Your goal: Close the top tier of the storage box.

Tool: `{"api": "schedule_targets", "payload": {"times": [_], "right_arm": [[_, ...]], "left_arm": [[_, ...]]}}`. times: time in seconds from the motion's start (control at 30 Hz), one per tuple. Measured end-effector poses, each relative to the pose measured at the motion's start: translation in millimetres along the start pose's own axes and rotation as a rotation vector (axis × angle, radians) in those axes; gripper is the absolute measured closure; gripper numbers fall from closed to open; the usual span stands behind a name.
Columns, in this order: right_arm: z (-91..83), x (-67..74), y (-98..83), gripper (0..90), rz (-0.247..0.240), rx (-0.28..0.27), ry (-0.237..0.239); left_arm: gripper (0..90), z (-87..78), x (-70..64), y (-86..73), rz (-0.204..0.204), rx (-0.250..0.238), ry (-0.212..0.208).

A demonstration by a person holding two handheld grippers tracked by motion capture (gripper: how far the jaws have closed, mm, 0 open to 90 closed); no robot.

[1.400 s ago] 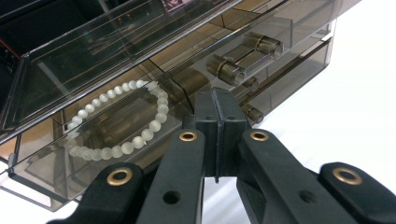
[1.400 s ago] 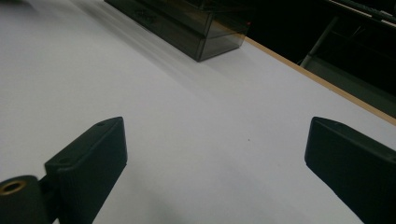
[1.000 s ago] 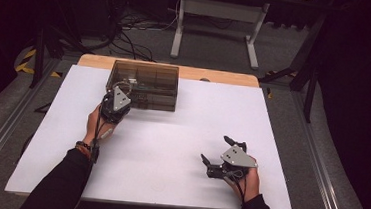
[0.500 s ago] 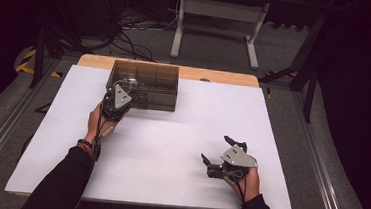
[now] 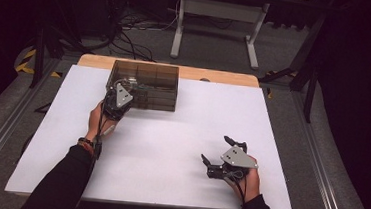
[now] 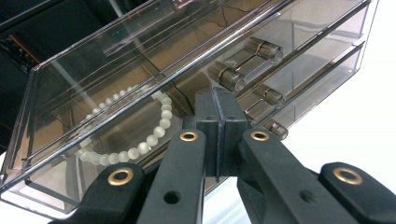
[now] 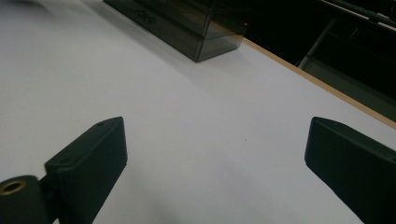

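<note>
Dark room behind, white tabletop (image 5: pixel 169 153) in front. Found the box (image 5: pixel 150 81) of smoky clear plastic standing at the far left part of it, near the wooden edge. Held the left tool (image 6: pixel 218 121) against the front of the box, jaws pressed together, tips touching the plastic. Could not tell whether a thin drawer lip was pinched between them or nothing at all. Kept the right tool (image 5: pixel 216 149) well apart, low over the bare tabletop at the near right, jaws spread wide and holding nothing. Saw a ring of pale beads (image 6: pixel 154 135) lying inside the box on the left, and some metal tubes (image 6: pixel 247 65) in a compartment further right.

Judged several risks from here. Might slide the whole box on the smooth tabletop instead of opening a drawer, because no second tool was steadying it. Might lose the hold, since the contact looked very small and the plastic slippery. Might tip the light box toward the person with a pull that was too high. Might also shake the beads and tubes out of place with a sudden jerk, or crack the thin plastic with too hard a squeeze.
</note>
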State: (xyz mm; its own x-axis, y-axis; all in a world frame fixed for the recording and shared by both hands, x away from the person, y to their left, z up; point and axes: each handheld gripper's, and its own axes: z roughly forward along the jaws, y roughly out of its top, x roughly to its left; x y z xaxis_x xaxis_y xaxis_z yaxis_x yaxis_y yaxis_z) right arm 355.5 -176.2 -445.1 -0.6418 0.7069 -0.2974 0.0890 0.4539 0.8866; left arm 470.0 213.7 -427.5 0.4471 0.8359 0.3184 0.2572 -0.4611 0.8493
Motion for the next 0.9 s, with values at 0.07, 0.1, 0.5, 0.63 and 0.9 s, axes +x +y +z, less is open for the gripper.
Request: {"api": "schedule_targets", "payload": {"times": [0.07,0.1,0.5,0.63,0.9], "right_arm": [[-0.3,-0.4,0.3,6.3,0.005,-0.004,-0.001],[-0.4,-0.3,0.3,6.3,0.006,-0.004,-0.002],[-0.3,0.7,0.6,6.3,0.0,-0.002,0.0],[-0.3,0.3,0.5,6.3,0.001,-0.001,0.0],[-0.1,0.6,0.5,6.3,0.0,-0.001,0.002]], "left_arm": [[89.6,-0.9,0.2,0.1,-0.005,-0.002,-0.006],[89.7,-1.5,0.3,0.2,-0.005,-0.004,-0.006],[87.6,-8.4,1.3,-1.6,-0.029,-0.013,-0.046],[85.6,-11.1,-0.7,-2.9,-0.017,-0.025,-0.051],[81.9,-15.0,-3.3,-4.9,-0.011,-0.054,-0.067]]}}
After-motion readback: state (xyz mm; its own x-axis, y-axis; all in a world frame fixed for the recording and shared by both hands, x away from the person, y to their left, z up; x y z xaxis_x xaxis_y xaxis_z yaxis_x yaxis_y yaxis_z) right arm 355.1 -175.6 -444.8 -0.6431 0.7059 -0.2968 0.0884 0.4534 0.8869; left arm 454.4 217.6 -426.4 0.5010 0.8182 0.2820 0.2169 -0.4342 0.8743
